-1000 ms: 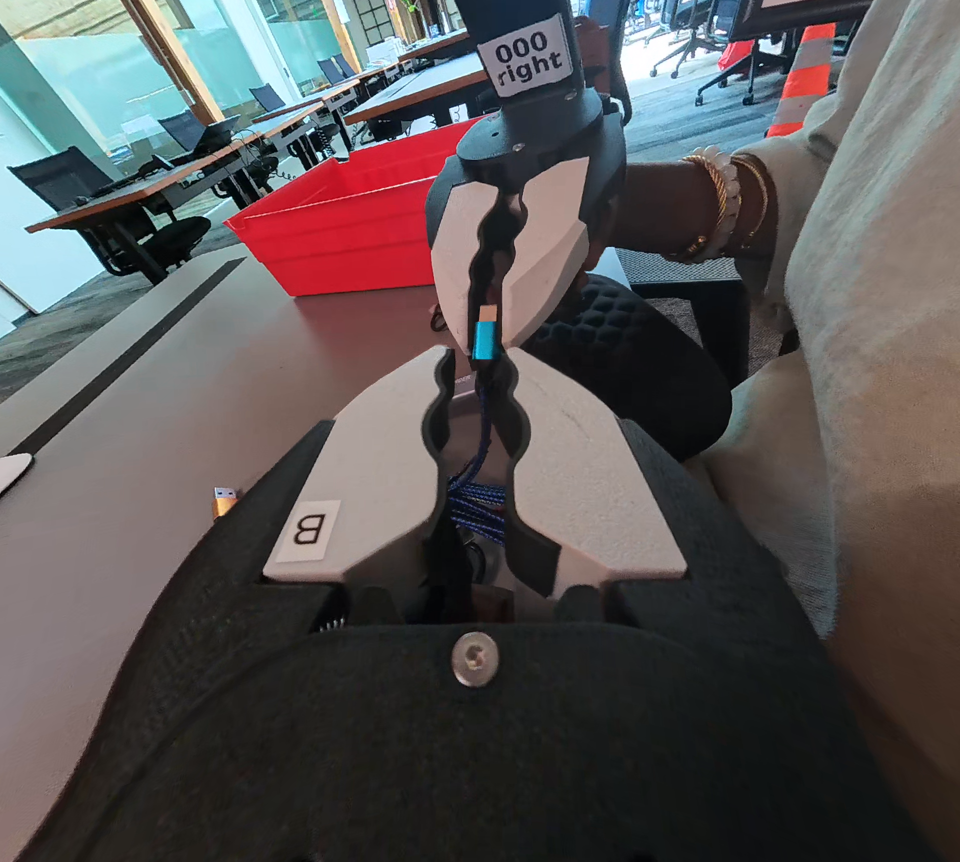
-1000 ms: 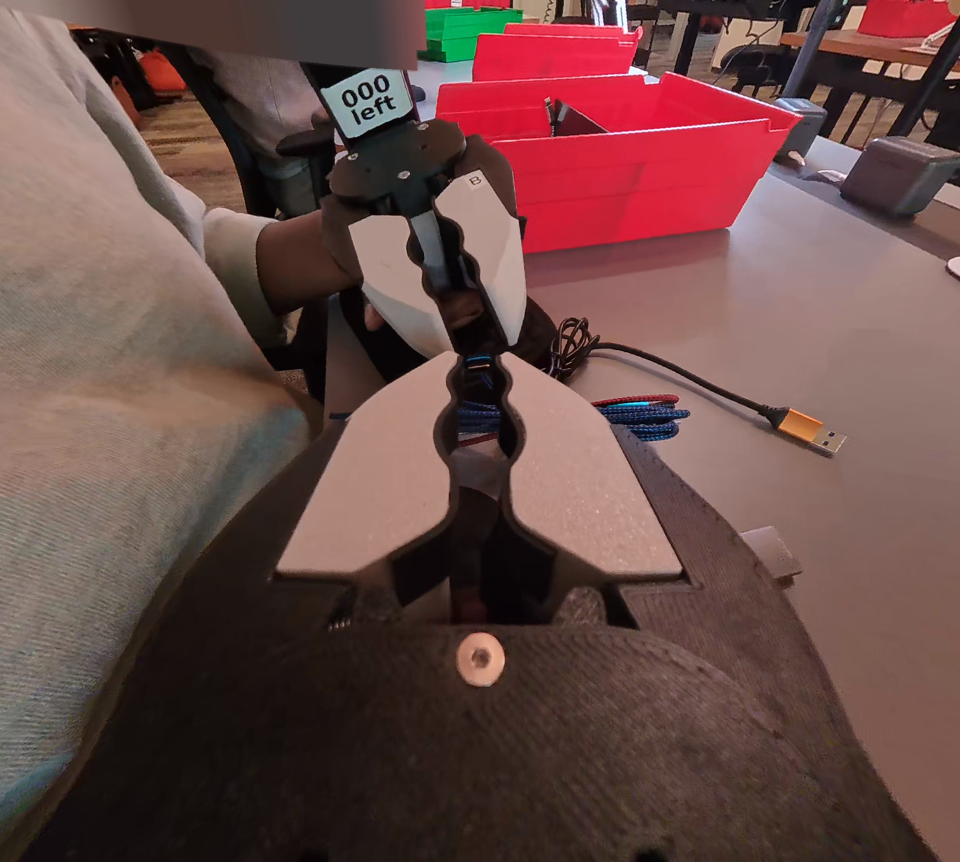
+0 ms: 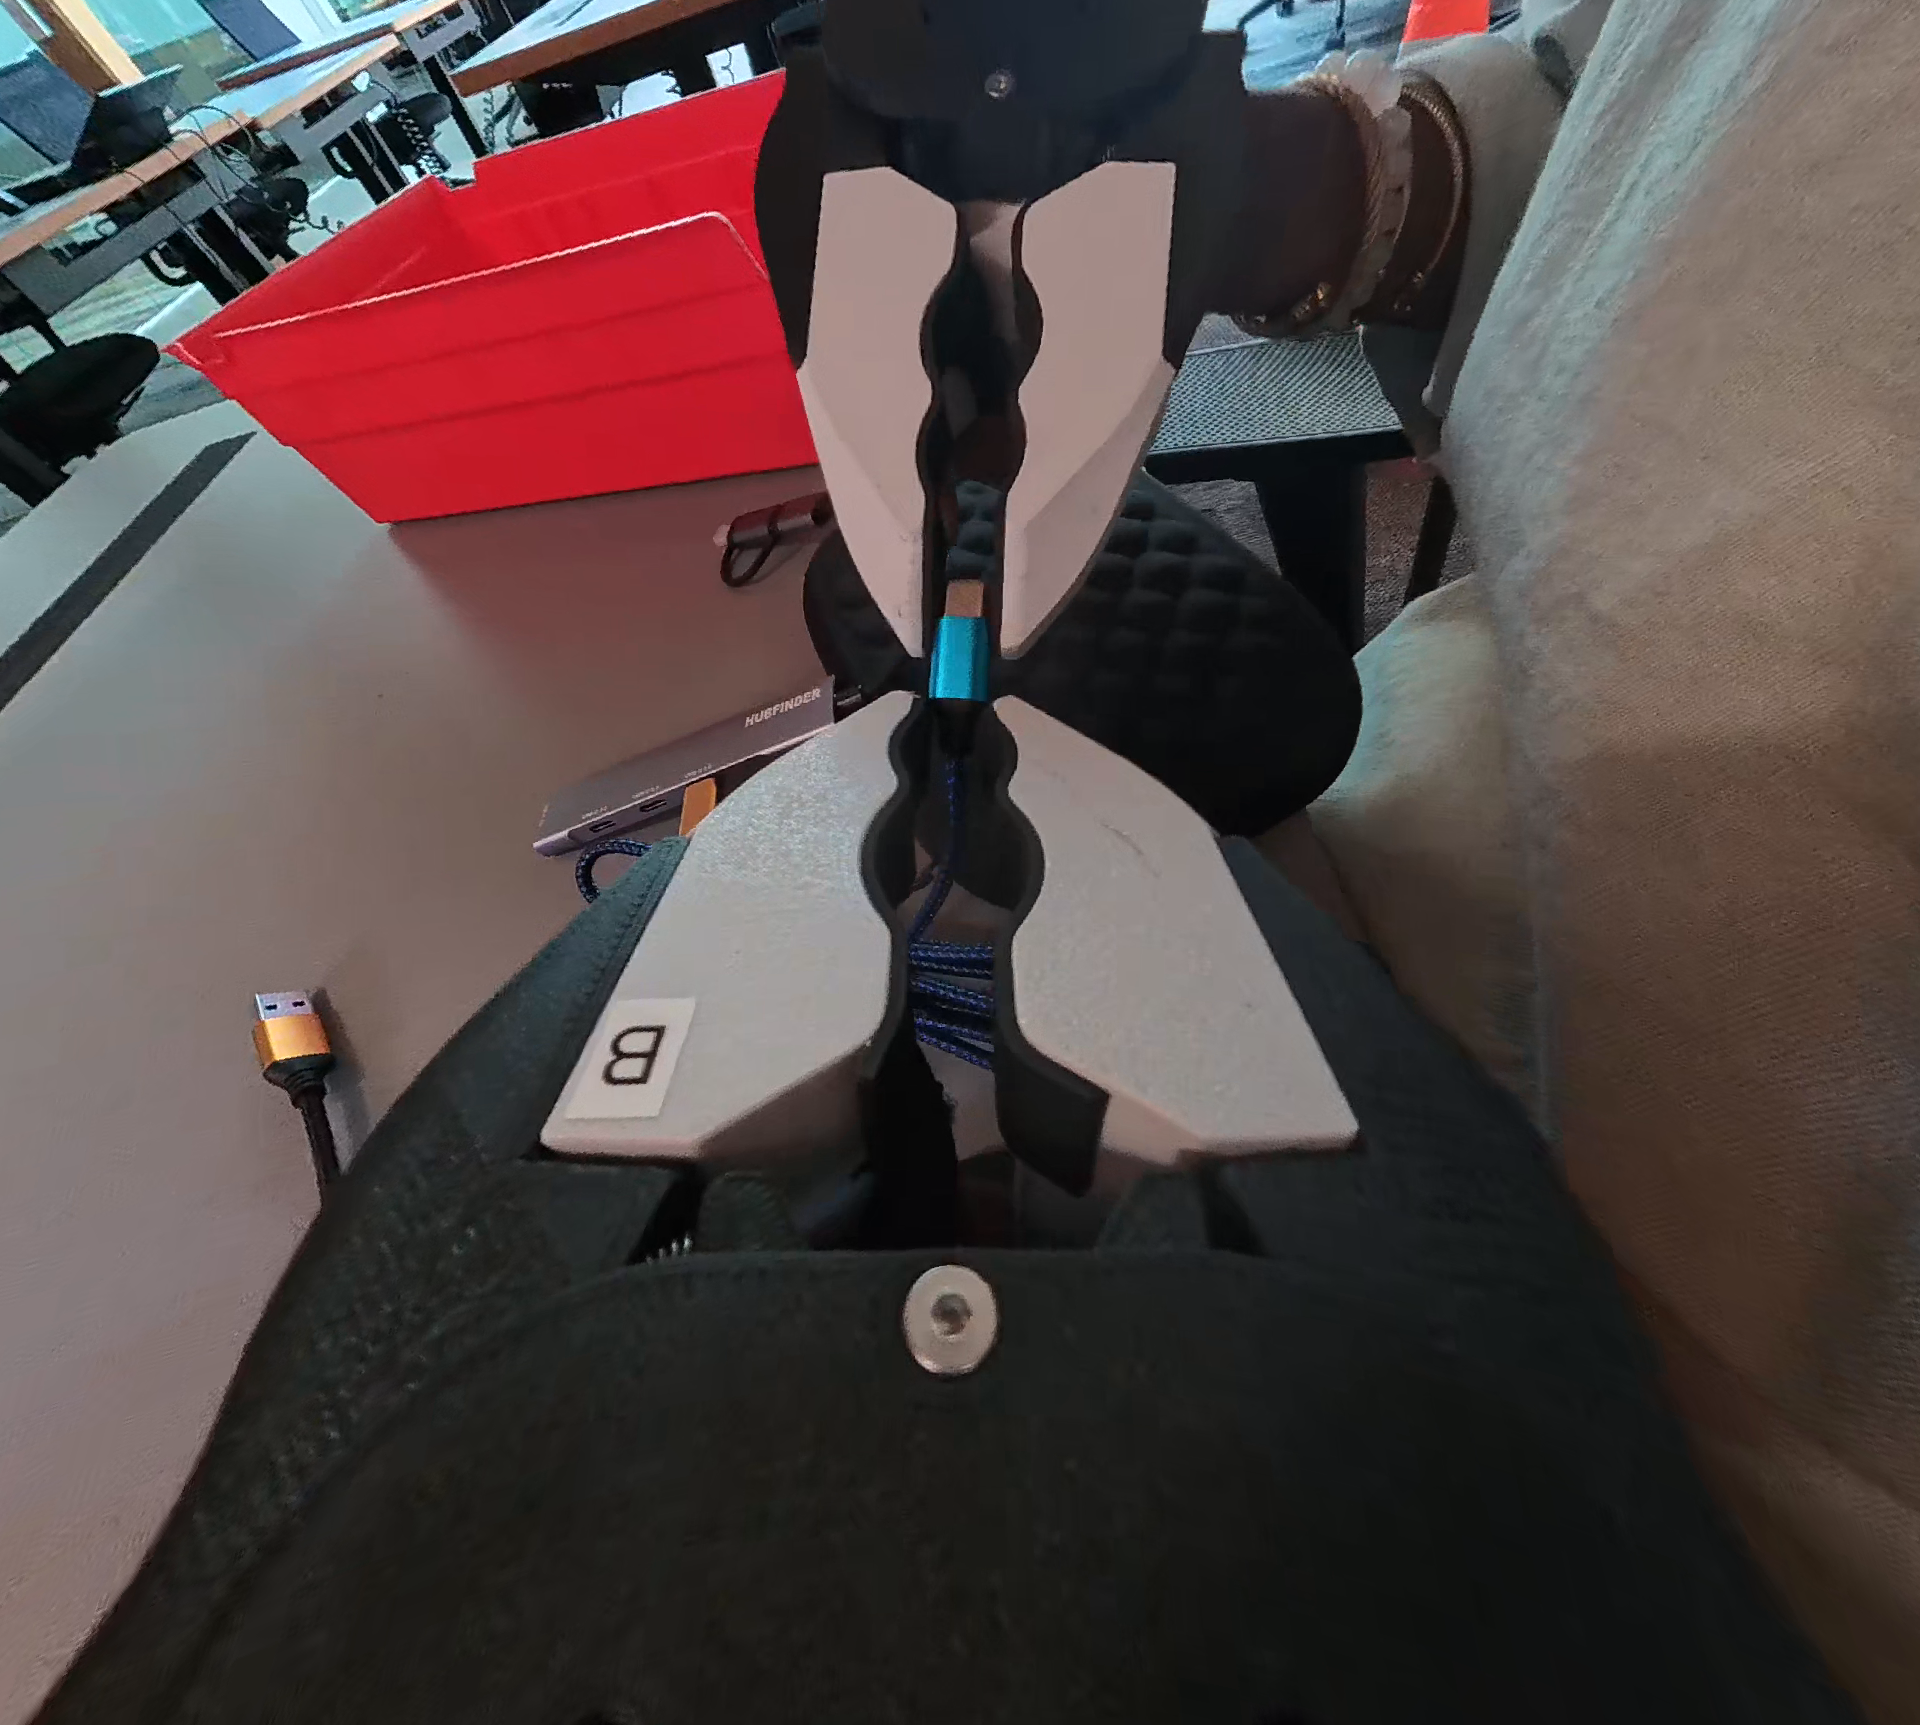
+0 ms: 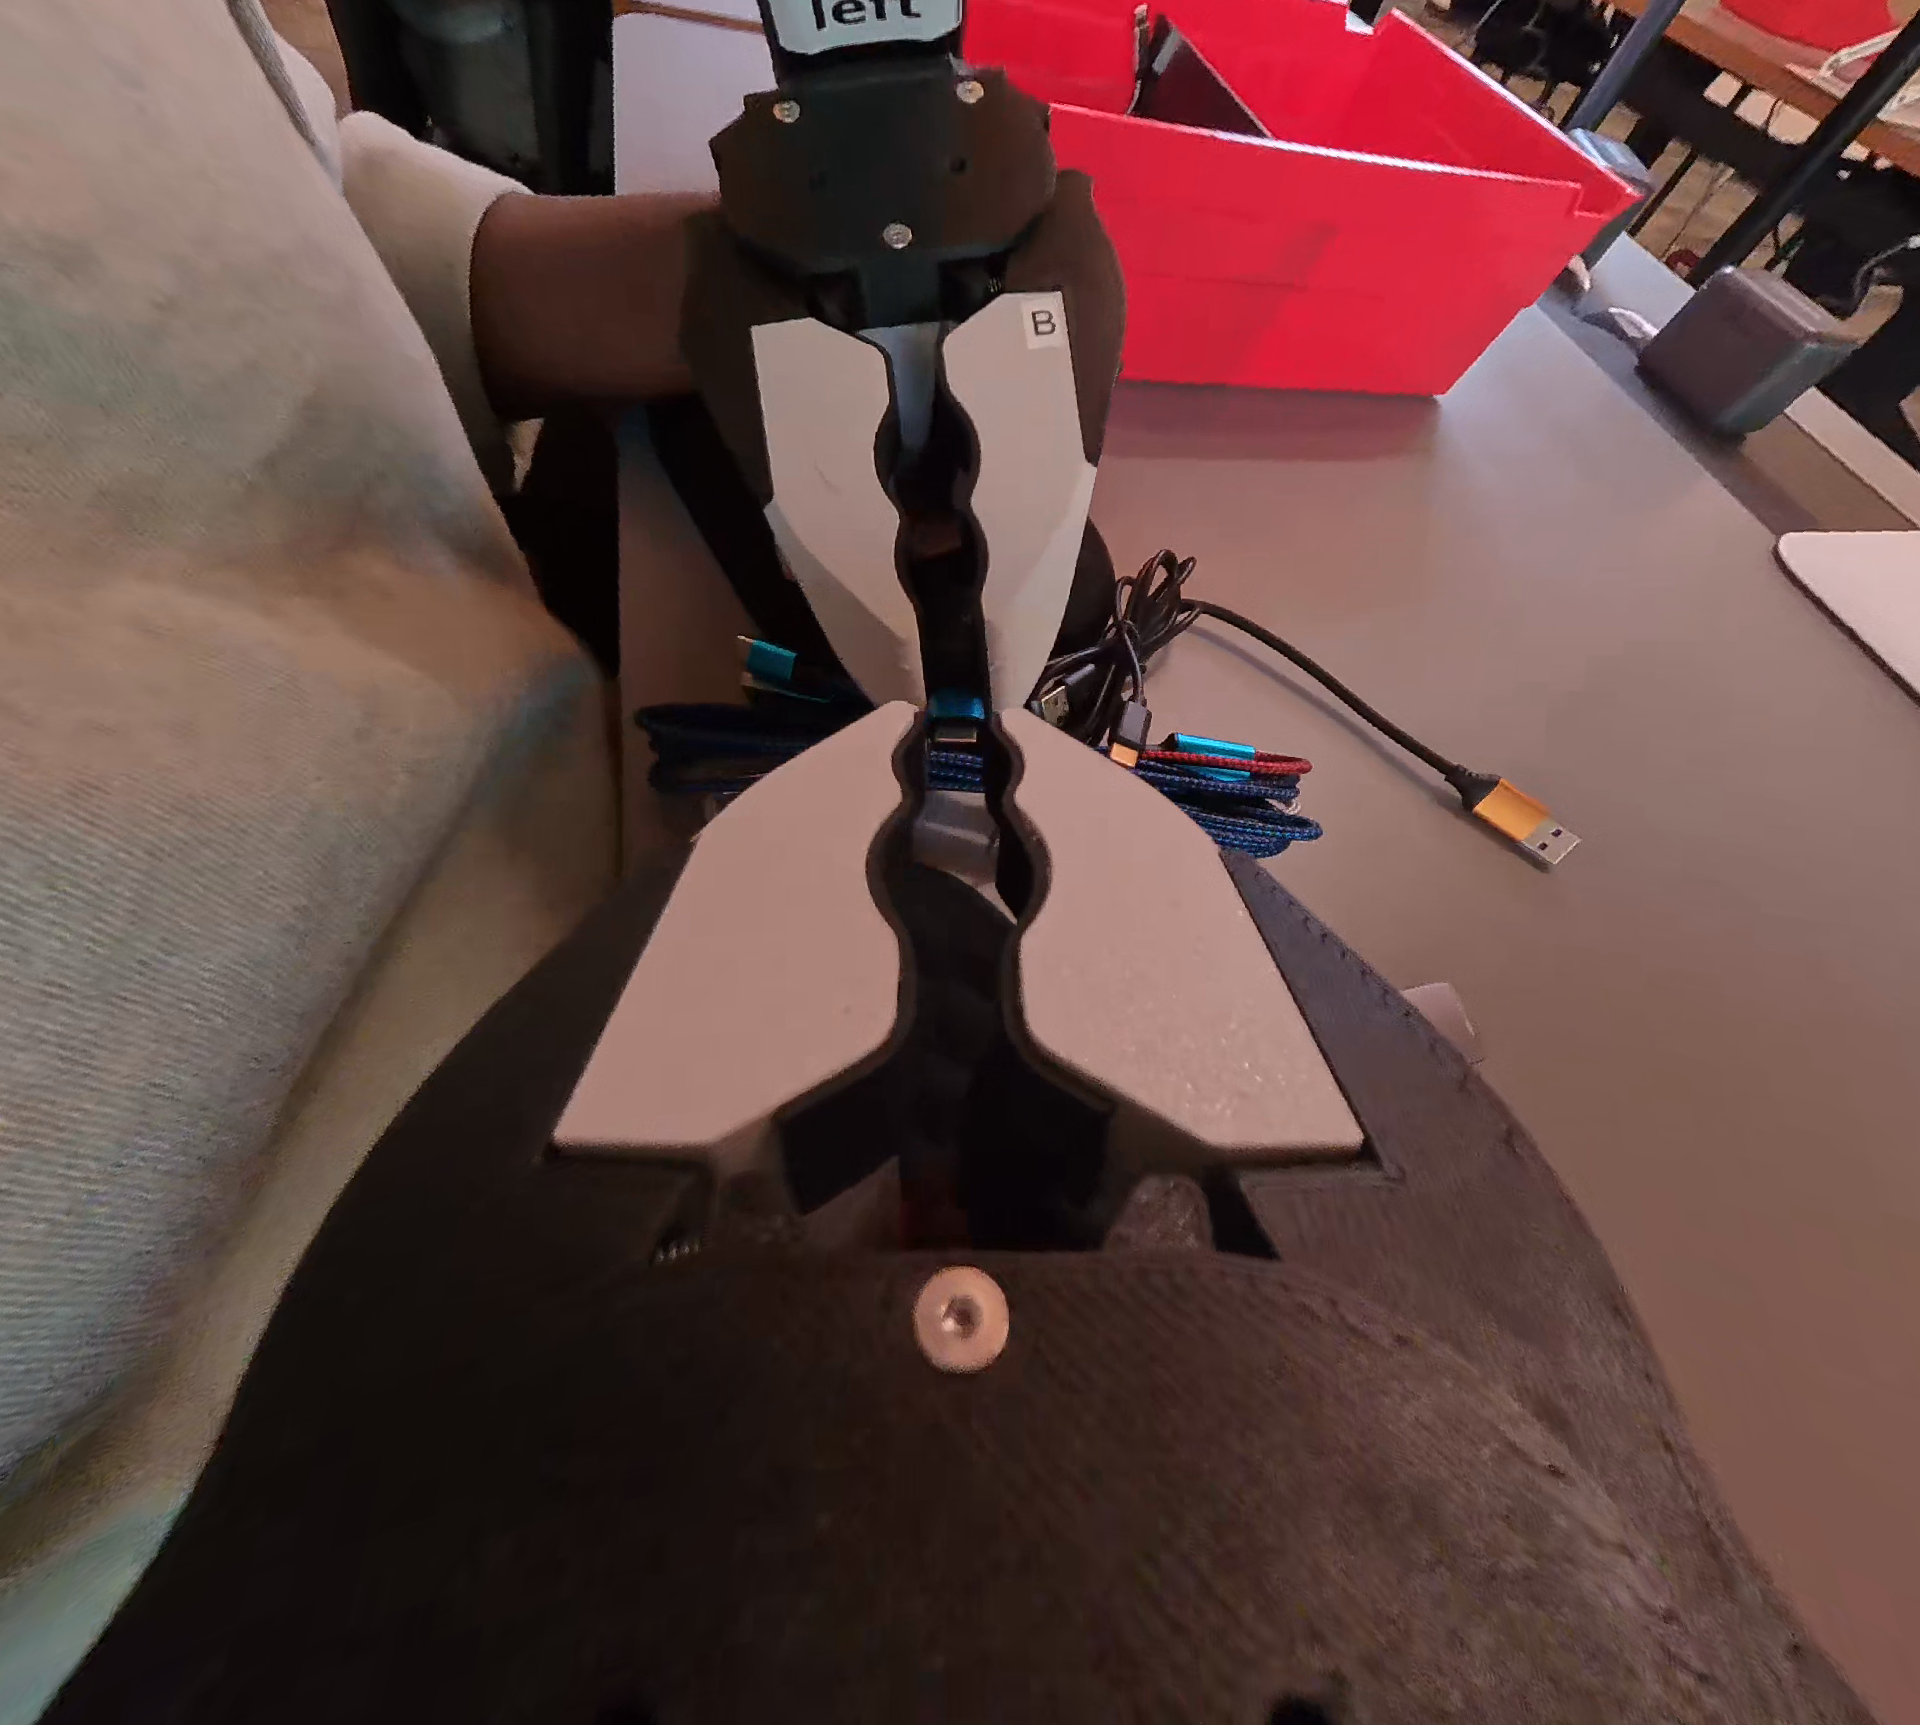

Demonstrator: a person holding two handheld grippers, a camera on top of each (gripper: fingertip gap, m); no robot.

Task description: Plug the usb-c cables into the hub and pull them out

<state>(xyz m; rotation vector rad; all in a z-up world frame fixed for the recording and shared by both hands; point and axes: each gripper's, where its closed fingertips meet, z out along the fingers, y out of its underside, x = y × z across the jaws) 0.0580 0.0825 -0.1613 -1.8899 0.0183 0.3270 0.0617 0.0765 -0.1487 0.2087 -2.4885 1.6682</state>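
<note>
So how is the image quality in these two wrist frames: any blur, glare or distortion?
Left wrist view: blue USB-C plug sharp, wide-angle bending at edges, bright windows behind. Right wrist view: sweater sleeve smeared, red bin soft, orange USB-A plug fairly crisp.

Your 2 grippers meet tip to tip, with no gap between them to pass through. To your right gripper's (image 4: 961,719) right, bare grey tabletop (image 4: 1558,1104) lies open beyond the black cable with the orange USB plug (image 4: 1512,818). Ahead, the red plastic bin (image 4: 1299,262) walls off the table. The tangled pile of blue braided cables (image 4: 1226,792) clutters the spot beneath the tips.
</note>
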